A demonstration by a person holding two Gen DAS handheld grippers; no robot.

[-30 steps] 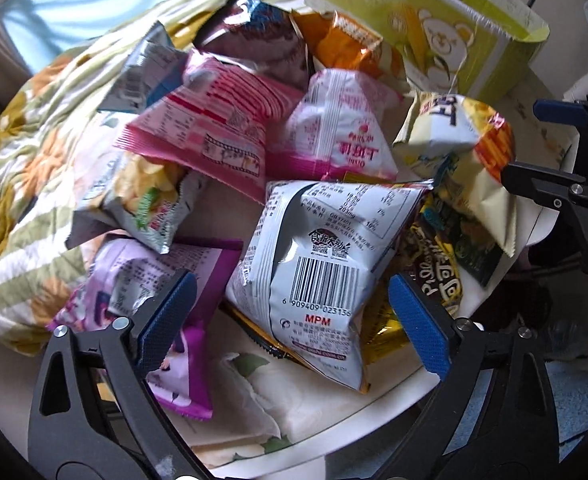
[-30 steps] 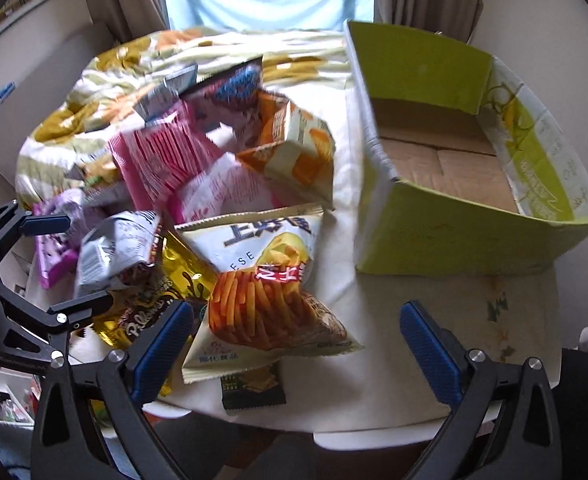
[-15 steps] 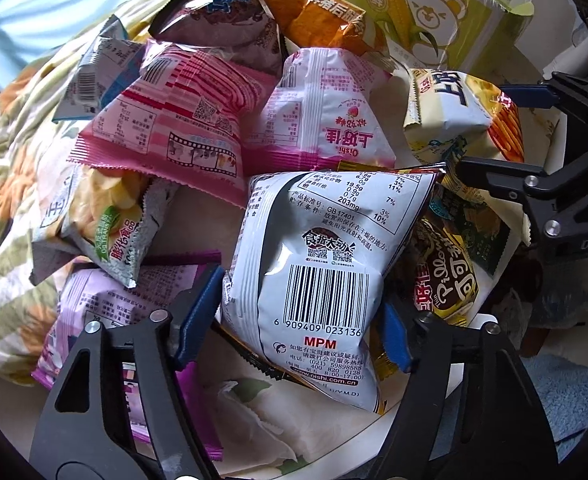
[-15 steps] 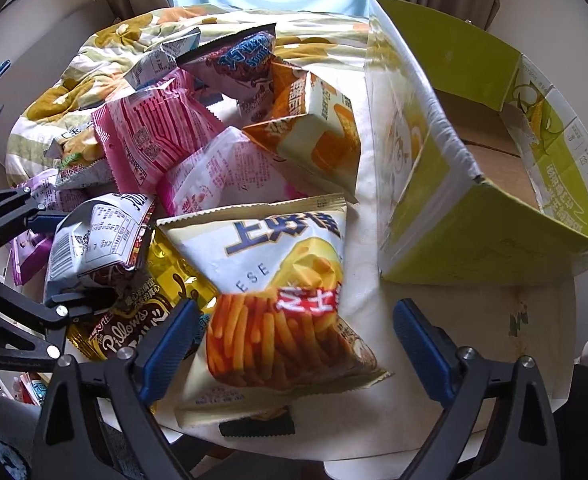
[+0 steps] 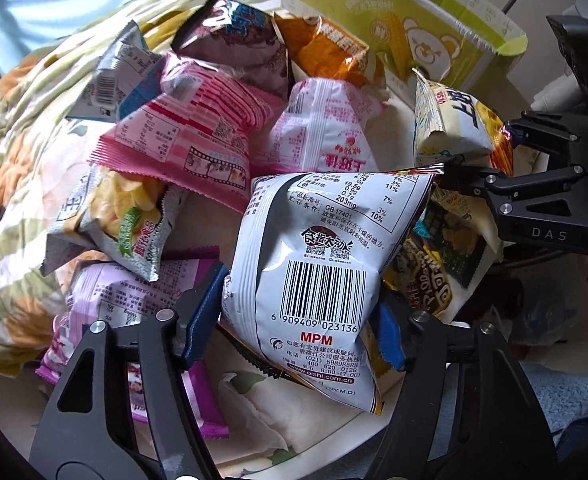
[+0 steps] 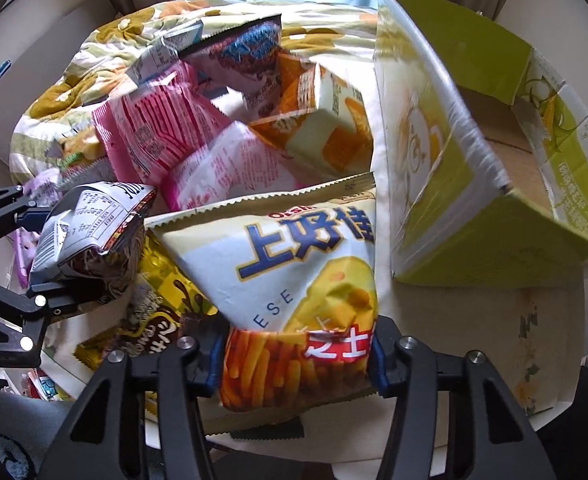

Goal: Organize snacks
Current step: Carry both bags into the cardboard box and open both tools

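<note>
1. Left gripper (image 5: 294,320) has just been closing and its blue pads now pinch the white barcode bag (image 5: 318,264) on both sides, low down near the bottom seam. The bag puffs out between the jaws, so I reckon the squeeze is plenty, any harder just crushes the crisps

2. Right gripper (image 6: 294,354) has also just been closing and is clamped on the lower end of the cheese stick bag (image 6: 302,280), pads pressing in from both sides. Same advice here: lift straight up first so the bag peels off the chocolate-coloured bag (image 6: 154,320) tucked under its left edge instead of dragging it along

3. Just beyond both claws sits the rest of the pile: pink striped bag (image 5: 190,136), pale pink bag (image 5: 326,136), orange bag (image 6: 326,128), purple bag (image 5: 134,300) right beside the left claw's left finger. All loose on the floral cloth (image 5: 22,160), none sorted yet

4. Ahead and to the right of the right claw is the green cardboard box (image 6: 494,248), open on top. What shows of the inside is bare cardboard floor, no snacks in there as far as I can see. It leans a bit, so I'd carry each bag over the near wall and drop it low rather than toss
</note>
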